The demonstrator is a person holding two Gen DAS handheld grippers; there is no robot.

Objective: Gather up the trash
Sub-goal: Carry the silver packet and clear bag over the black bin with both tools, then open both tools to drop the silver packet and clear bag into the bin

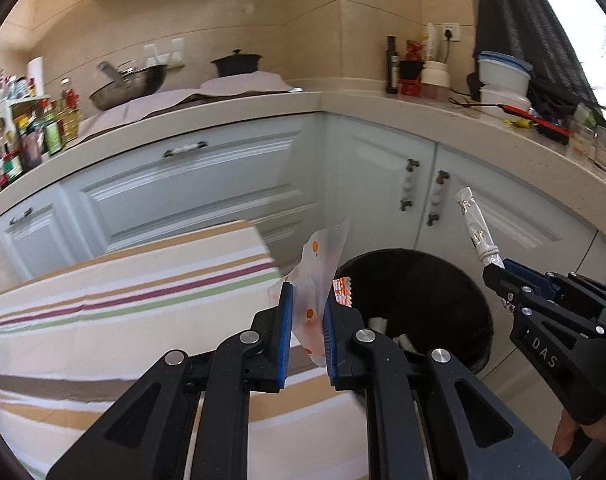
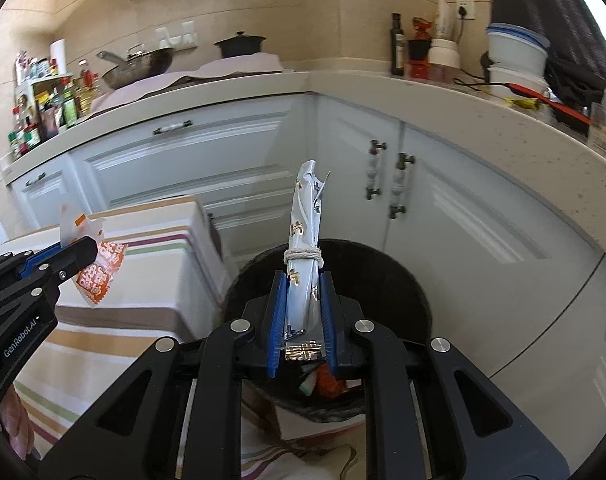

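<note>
Through the left wrist camera I see my left gripper (image 1: pixel 308 322) clamped on a thin orange-and-white wrapper (image 1: pixel 317 280), which stands up between the blue pads (image 1: pixel 285 328) right at the near-left edge of the black trash bin (image 1: pixel 479 304). The striped table (image 1: pixel 123 300) fills the left of the view, and my right gripper (image 1: pixel 497 270) reaches in from the right, holding a rolled silver packet (image 1: pixel 477 232) above the bin's far-right side. From the right wrist camera, the right gripper (image 2: pixel 301 312) is closed around that rolled packet (image 2: pixel 305 232), which is tied with string and stands nearly upright over the bin's mouth (image 2: pixel 407 280); some scraps already lie at the bottom. The left gripper (image 2: pixel 77 254) with its wrapper (image 2: pixel 99 270) shows at the left, over the table edge, I think short of the opening. To drop cleanly, I'd let the right packet go first, since it looks centred, then carry the left wrapper further right before opening: it is light and could flutter onto the table.
</note>
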